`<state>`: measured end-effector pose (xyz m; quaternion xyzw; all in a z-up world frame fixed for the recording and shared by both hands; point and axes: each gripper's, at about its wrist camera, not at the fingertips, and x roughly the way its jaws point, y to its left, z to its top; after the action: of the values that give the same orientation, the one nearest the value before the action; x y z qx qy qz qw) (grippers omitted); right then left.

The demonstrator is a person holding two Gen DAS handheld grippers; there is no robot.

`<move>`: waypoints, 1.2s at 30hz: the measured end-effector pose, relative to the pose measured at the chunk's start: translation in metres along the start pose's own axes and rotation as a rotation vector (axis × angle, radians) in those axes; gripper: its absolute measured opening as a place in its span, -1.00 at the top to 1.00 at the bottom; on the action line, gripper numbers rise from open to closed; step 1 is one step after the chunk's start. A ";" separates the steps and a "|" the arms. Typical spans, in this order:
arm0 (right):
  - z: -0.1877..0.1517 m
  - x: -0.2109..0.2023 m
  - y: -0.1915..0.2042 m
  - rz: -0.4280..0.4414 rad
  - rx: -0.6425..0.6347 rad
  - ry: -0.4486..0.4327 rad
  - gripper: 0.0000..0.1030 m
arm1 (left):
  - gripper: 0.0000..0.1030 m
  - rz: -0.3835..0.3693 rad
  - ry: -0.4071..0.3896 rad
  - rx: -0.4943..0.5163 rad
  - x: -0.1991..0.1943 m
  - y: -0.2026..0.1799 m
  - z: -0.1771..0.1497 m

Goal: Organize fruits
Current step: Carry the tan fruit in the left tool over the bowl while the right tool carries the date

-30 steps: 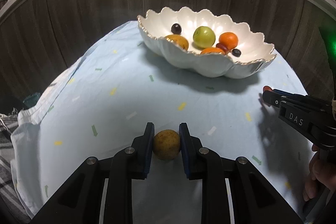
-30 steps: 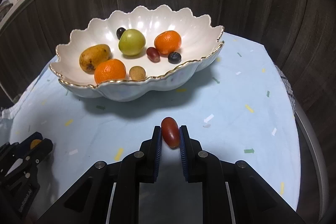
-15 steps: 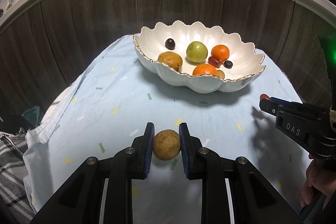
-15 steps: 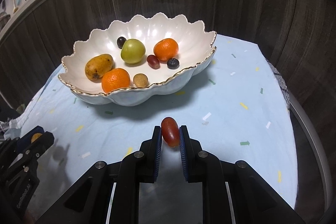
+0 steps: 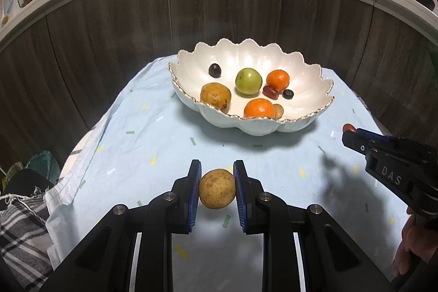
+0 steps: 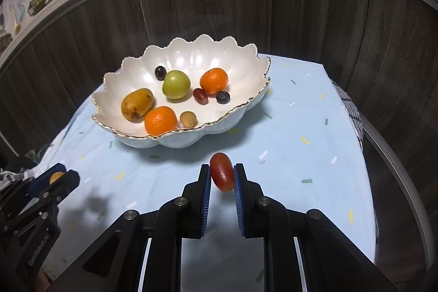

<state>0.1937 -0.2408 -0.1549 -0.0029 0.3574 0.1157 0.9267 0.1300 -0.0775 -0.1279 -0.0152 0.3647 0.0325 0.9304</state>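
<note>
My left gripper [image 5: 216, 174] is shut on a round brownish-yellow fruit [image 5: 217, 188], held above the blue cloth in front of the white scalloped bowl [image 5: 314, 73]. My right gripper [image 6: 222, 168] is shut on a red oval fruit [image 6: 221, 175], also held in front of the bowl [image 6: 131, 67]. The bowl holds several fruits: a green one [image 6: 176, 84], two oranges [image 6: 160, 120], a mango [image 6: 137, 103], dark berries and a small brown one. The right gripper shows at the right of the left wrist view [image 5: 347, 132]; the left gripper shows at the lower left of the right wrist view [image 6: 58, 177].
The round table carries a light blue cloth [image 5: 153, 144] with small coloured marks. Dark wood panels [image 5: 109, 26] curve behind it, under a counter with kitchenware. A striped cloth [image 5: 22, 223] hangs at the left table edge.
Both grippers have drawn back and risen with their fruits; the bowl looks farther away and more of the counter shows.
</note>
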 end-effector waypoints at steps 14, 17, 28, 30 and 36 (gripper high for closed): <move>0.013 -0.032 0.009 0.000 0.012 -0.035 0.65 | 0.53 -0.059 -0.010 0.015 -0.007 -0.002 0.027; 0.018 -0.036 0.010 -0.002 0.012 -0.044 0.65 | 0.53 -0.064 -0.023 0.017 -0.009 -0.001 0.036; 0.045 -0.044 0.020 -0.007 -0.008 -0.087 0.65 | 0.53 -0.104 -0.045 0.039 -0.007 0.002 0.066; 0.050 -0.045 0.020 -0.009 -0.008 -0.093 0.65 | 0.53 -0.107 -0.048 0.041 -0.005 0.003 0.071; 0.061 -0.042 0.023 -0.016 -0.014 -0.101 0.65 | 0.53 -0.132 -0.051 0.070 0.002 0.003 0.086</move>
<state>0.1988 -0.2224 -0.0795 -0.0062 0.3092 0.1107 0.9445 0.1897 -0.0704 -0.0664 -0.0059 0.3398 -0.0414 0.9396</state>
